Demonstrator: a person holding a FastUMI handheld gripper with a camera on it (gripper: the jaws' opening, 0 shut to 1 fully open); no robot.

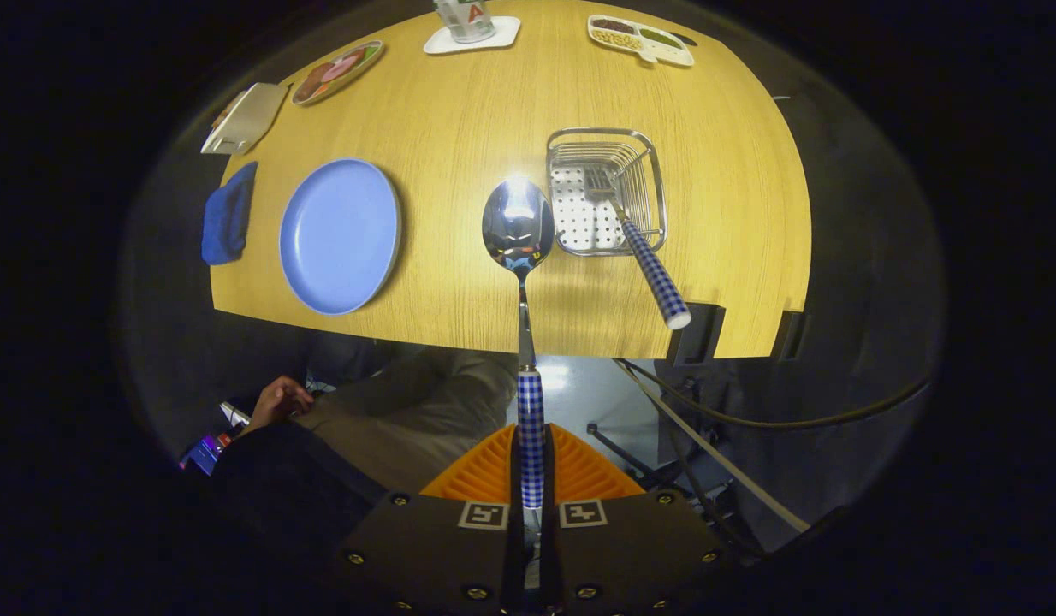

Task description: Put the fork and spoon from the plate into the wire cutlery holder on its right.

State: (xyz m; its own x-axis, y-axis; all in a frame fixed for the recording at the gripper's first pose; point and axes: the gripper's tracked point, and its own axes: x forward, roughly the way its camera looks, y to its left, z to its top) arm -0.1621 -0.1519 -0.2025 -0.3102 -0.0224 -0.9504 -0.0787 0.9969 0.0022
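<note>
My gripper (530, 466) is shut on the checked handle of the spoon (519, 257). The spoon sticks straight out ahead of the fingers, high above the wooden table (459, 111), and its shiny bowl hangs just left of the wire cutlery holder (606, 190). The fork (635, 244) lies in the holder with its tines on the perforated floor and its checked handle leaning out over the near rim. The blue plate (340, 235) sits bare to the left of the holder.
A folded blue cloth (228, 214) lies left of the plate. At the far side stand a cup on a white coaster (470, 30), a divided snack tray (641, 38), an oval dish (337, 71) and a white tray (244, 118). A person's hand (280, 400) and lap are below the table's near edge.
</note>
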